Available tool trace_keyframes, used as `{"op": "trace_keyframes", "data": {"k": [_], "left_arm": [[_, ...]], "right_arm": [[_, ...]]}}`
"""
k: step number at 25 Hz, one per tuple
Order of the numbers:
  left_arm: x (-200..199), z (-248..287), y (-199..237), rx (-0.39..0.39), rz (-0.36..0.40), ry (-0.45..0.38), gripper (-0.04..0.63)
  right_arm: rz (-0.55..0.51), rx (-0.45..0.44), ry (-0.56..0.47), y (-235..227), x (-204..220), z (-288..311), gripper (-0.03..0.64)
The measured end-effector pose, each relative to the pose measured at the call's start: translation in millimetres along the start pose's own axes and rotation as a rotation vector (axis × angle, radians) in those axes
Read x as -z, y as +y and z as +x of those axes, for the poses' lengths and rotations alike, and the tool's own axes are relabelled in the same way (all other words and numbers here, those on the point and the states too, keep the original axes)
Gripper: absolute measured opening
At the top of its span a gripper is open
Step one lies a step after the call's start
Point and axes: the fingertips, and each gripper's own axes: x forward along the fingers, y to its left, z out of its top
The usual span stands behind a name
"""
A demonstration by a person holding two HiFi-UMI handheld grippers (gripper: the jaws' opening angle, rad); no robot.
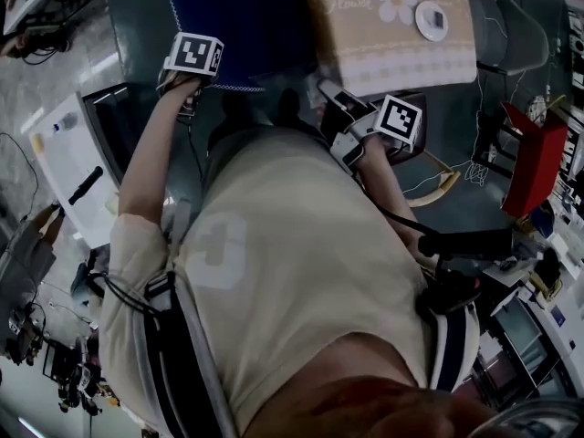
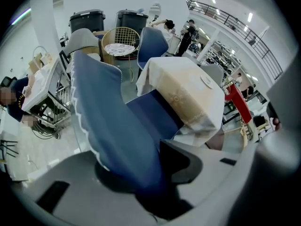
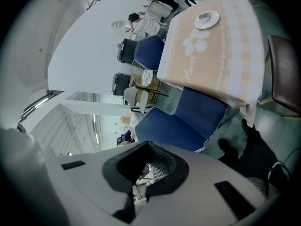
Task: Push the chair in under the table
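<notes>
Holding the top of the blue chair [image 2: 113, 126] is my left hand-held gripper [image 2: 141, 173], with the chair's back squeezed between its jaws. My right hand-held gripper [image 3: 146, 171] is clenched tight with nothing in it, and it hangs near the corner of the tabletop [image 3: 211, 46].

The chair stands just beside the table. Its seat pokes a little under the hanging cloth, but the back is not up against the table yet.

The chair wears a soft blue cover with a white edge. I think the cover could slip or bunch up if I only pinch the cloth. Under it the back feels like it should be hard and stiff, so the top of the back is the best spot to hold and push. I guess the chair is not very heavy.

The floor [image 2: 28, 149] looks smooth and shiny, so the legs should slide. The tabletop has a tan flower cloth and a small round plate [image 3: 207, 19] on it. The room is big and bright, with another blue chair [image 2: 153, 41] and two dark bins [image 2: 87, 19] farther off.
</notes>
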Motion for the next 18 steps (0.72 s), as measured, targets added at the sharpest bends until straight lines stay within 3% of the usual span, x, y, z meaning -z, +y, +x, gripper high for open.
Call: {"op": "trace_keyframes", "data": {"k": [10,14,18], "left_arm": [[2,-2,9,-0.005,-0.019,-0.011,0.150],[-11,4,14,-0.008,0.010,-0.002,0.154],[24,-1,11,-0.015,-0.050,-0.009,0.156]], "right_arm": [[0.006,0.035,-0.011,2,26,15,0.009],[0.025,-0.010,-0.074,12,32,26,0.009],[0.009,-0.049,-0.051,14,60,20,0.009]]}}
